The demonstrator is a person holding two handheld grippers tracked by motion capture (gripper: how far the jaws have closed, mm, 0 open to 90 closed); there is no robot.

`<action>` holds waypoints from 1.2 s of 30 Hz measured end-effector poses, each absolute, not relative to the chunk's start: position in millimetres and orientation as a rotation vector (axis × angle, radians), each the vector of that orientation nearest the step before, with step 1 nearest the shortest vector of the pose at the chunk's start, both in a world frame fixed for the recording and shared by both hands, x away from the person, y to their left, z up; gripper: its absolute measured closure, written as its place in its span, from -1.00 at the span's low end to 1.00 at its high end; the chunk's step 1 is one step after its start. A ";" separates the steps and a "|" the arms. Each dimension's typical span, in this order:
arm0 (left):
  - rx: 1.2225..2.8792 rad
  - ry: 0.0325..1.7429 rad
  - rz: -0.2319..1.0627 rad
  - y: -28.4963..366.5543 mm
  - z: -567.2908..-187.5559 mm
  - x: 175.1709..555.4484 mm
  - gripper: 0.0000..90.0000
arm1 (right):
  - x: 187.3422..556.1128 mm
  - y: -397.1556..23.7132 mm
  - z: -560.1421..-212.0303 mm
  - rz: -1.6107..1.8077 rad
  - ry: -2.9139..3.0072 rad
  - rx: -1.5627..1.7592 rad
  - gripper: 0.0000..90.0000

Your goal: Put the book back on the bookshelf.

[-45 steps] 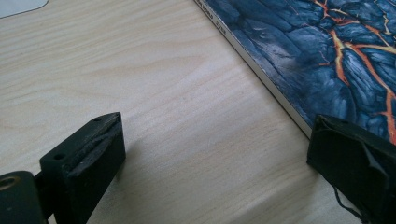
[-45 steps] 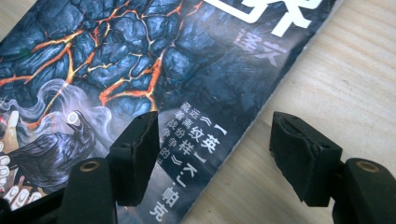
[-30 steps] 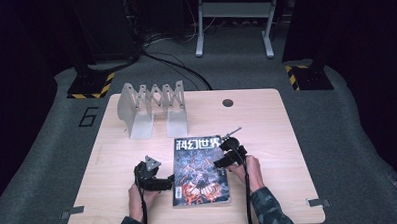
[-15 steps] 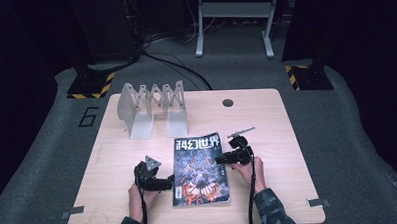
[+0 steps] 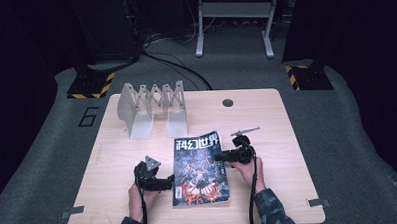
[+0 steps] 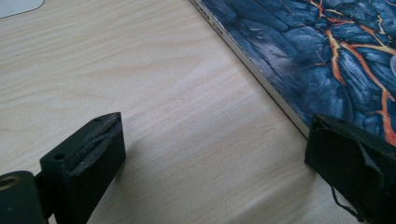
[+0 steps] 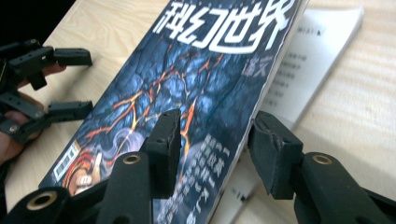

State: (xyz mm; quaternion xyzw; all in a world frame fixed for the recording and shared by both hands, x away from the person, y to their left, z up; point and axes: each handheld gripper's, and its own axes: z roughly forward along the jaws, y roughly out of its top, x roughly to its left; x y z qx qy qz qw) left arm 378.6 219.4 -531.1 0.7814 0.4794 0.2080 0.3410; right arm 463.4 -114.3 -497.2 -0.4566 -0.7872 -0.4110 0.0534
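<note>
The table [image 5: 112, 145] carries a magazine [image 5: 198, 167] in front of the metal rack [image 5: 154, 106]. The right gripper [image 7: 215, 147] straddles its lifted cover edge, jaws having just narrowed, pads not visibly pressing. The left gripper [image 6: 210, 163] is spread beside its spine.

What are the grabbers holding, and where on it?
The right gripper has the magazine's front cover lifted by its loose edge, between fingers that have just been closing. They don't look clamped on it. The left gripper holds nothing.
</note>
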 end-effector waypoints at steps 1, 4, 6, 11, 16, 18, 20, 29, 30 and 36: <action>2.032 1.247 0.541 219.4 -531.1 378.6 -0.90 | 464.7 -112.8 -497.5 -1.245 -2.404 -1.389 0.19; 2.033 1.247 0.541 219.4 -531.1 378.6 -0.90 | 470.2 -110.8 -500.2 -1.253 -2.407 -1.396 0.18; 2.033 1.247 0.541 219.4 -531.1 378.6 -0.90 | 474.4 -108.6 -502.4 -1.256 -2.390 -1.403 0.15; 2.033 1.247 0.541 219.4 -531.1 378.6 -0.90 | 484.2 -99.9 -508.1 -1.235 -2.407 -1.405 0.13; 2.033 1.247 0.541 219.5 -531.1 378.6 -0.90 | 490.0 -90.6 -503.3 -1.256 -2.459 -1.373 0.11; 2.032 1.247 0.541 219.4 -531.1 378.6 -0.90 | 493.5 -86.9 -501.0 -1.258 -2.452 -1.366 0.08; 2.032 1.247 0.541 219.4 -531.1 378.6 -0.90 | 496.2 -82.7 -497.8 -1.269 -2.447 -1.355 0.08; 2.031 1.247 0.537 219.7 -531.0 379.0 -0.90 | 503.6 -75.5 -499.1 -1.263 -2.456 -1.363 0.15; 2.032 1.247 0.537 219.8 -530.8 379.3 -0.90 | 504.7 -76.2 -499.9 -1.262 -2.450 -1.363 0.15; 2.034 1.249 0.540 219.5 -530.9 379.5 -0.90 | 508.3 -76.7 -496.9 -1.264 -2.467 -1.384 0.25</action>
